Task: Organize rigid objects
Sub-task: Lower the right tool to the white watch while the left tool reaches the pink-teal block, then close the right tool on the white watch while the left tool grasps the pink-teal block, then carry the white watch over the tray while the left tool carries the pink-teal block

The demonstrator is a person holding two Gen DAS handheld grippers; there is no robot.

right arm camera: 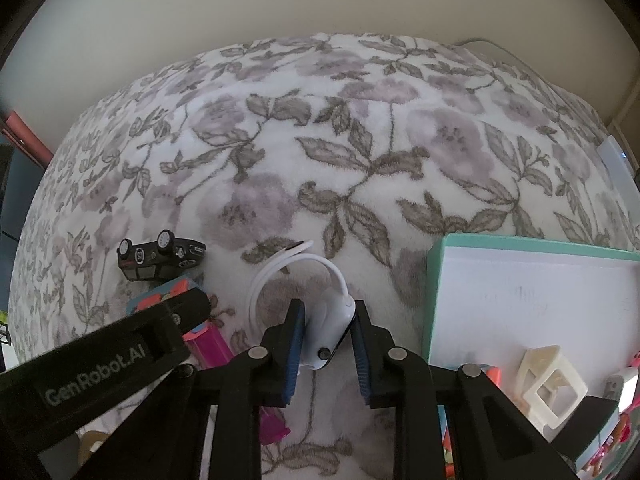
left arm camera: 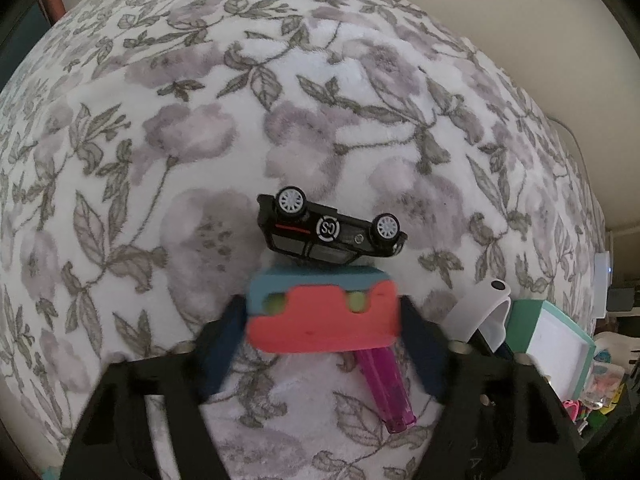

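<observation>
On the flowered blanket (left arm camera: pixel 200 140) a black toy car (left arm camera: pixel 332 228) lies wheels up, also in the right wrist view (right arm camera: pixel 160 258). Just in front of it, my left gripper (left arm camera: pixel 322 332) is shut on a red and blue foam block (left arm camera: pixel 320 320), its dark pads against both ends. A pink translucent stick (left arm camera: pixel 384 384) lies under the block. My right gripper (right arm camera: pixel 328 336) is shut on the body of a white wristband watch (right arm camera: pixel 332 320), whose strap loops away from me. The left gripper's finger (right arm camera: pixel 172 312) shows at the left of that view, over the block (right arm camera: pixel 160 292).
An open teal box (right arm camera: pixel 436 300) with a white inside stands right of the watch and holds a cream plastic frame (right arm camera: pixel 548 384) and other small toys. The box (left arm camera: pixel 556 340) also shows at the right of the left wrist view. A wall rises behind the bed.
</observation>
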